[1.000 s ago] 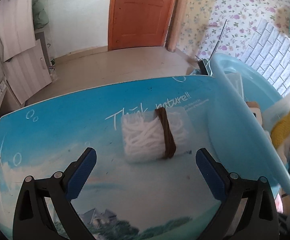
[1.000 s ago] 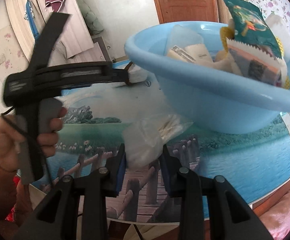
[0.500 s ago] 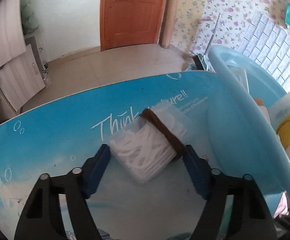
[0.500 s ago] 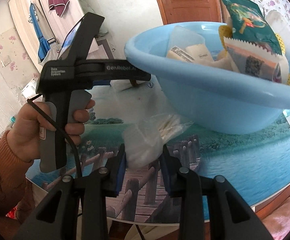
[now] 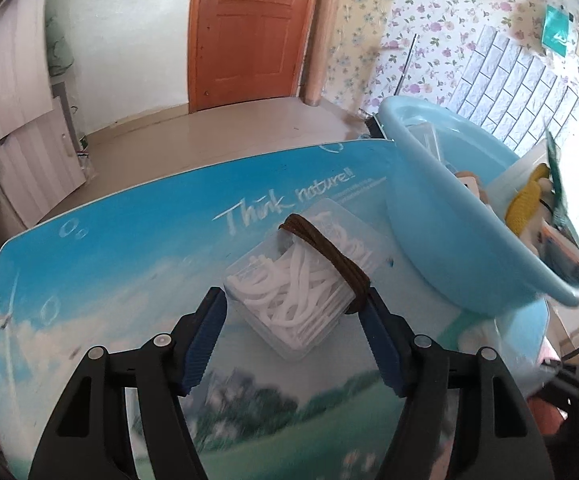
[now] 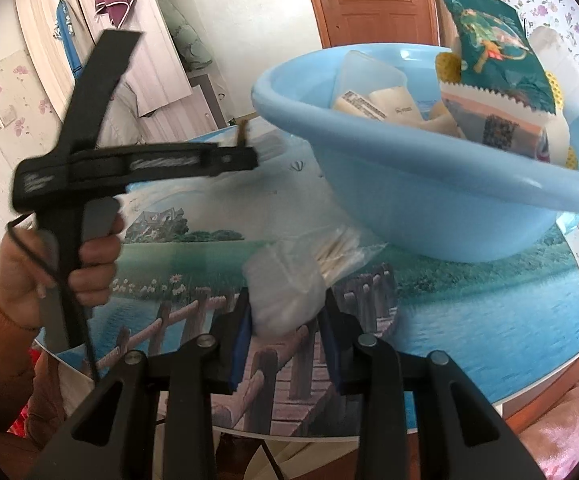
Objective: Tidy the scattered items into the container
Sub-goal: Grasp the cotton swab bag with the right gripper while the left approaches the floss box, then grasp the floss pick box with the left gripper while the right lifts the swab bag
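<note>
A clear plastic box of white floss picks (image 5: 285, 300), wrapped by a brown hair band (image 5: 329, 256), sits between my left gripper's (image 5: 292, 296) blue pads. The jaws are closing and the pads press on the box's sides just above the table. In the right wrist view the left gripper (image 6: 245, 152) shows blurred at the left, with a hand (image 6: 89, 264) on its handle. My right gripper (image 6: 287, 312) is shut on a clear bag of cotton swabs (image 6: 293, 280), low over the table in front of the light blue basin (image 6: 409, 200).
The basin (image 5: 449, 248) stands at the right on the picture-printed table (image 5: 129, 240). It holds several packets, among them a green snack bag (image 6: 489, 44) and something yellow (image 5: 525, 200). Beyond the table's far edge are bare floor and a brown door (image 5: 249, 32).
My left gripper moved forward around the floss box and its jaws closed onto it. The box now sits turned between the pads. The right gripper kept still with its bag.
</note>
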`<state>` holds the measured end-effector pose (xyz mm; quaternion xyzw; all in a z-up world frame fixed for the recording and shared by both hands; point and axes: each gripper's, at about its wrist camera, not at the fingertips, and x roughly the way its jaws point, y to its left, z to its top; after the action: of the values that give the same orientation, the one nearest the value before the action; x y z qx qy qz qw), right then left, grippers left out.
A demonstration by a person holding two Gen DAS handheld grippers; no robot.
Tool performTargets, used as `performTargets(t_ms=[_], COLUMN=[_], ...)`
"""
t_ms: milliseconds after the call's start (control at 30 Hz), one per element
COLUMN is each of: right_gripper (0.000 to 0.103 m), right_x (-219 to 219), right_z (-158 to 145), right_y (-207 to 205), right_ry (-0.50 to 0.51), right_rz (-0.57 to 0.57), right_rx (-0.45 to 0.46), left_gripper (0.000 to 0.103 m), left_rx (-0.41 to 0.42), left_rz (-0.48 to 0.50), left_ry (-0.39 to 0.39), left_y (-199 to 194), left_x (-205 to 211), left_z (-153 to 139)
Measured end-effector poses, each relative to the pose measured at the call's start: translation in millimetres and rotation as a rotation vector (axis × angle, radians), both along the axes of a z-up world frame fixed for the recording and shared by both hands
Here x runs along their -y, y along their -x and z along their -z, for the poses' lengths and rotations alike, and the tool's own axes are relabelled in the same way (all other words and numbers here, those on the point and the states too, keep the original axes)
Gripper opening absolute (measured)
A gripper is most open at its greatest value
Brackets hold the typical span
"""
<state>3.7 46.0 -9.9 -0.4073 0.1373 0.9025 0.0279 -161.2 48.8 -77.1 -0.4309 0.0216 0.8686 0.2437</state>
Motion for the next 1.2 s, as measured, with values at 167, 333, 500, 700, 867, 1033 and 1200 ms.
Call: performTargets(t_ms=[167,333,500,700,867,1033,1200], right_gripper=[0.031,0.031,0.031,0.031,0.031,0.034,0.051], right_x=[6.0,21.0,23.3,24.4,28.8,30.9,28.2], right_z=[-3.7,-18.4,-23.9,-14.9,-16.3,-15.2,-18.5], right_y=[-3.8,-6.7,-17.2,-13.7,-14.1,-14.4,-18.0], right_ry=[-0.005,-0.025,-0.026,-0.006,-0.019,-0.023,-0.028], right_rz=[0.000,-0.016,-0.029,-0.027,-0.028,-0.026,-0.012], right_rx=[0.000,-0.026,-0.040,-0.028,-0.027,-0.023,-0.028], left_gripper=[0.068,0.068,0.068,0.069,0.070,0.070,0.081], left_rx=[-0.012,-0.015,-0.007,0.012,0.008,0.007,-0.011], left_rz=[-0.034,-0.059,-0.080,-0.111,-0.117,-0.102,-0.082], left_ry=[0.002,0.002,0.021,0.041,0.072,0.096,0.104], left_y=[-23.5,-50.7,-71.6,-89.4,-99.1,-108.4,-115.0], left_x=[22.8,37.0,51.0,61.3,63.7,61.4,62.5], left_z=[-8.2,-14.0,-7.1,-3.0,-0.8,3.9,2.6])
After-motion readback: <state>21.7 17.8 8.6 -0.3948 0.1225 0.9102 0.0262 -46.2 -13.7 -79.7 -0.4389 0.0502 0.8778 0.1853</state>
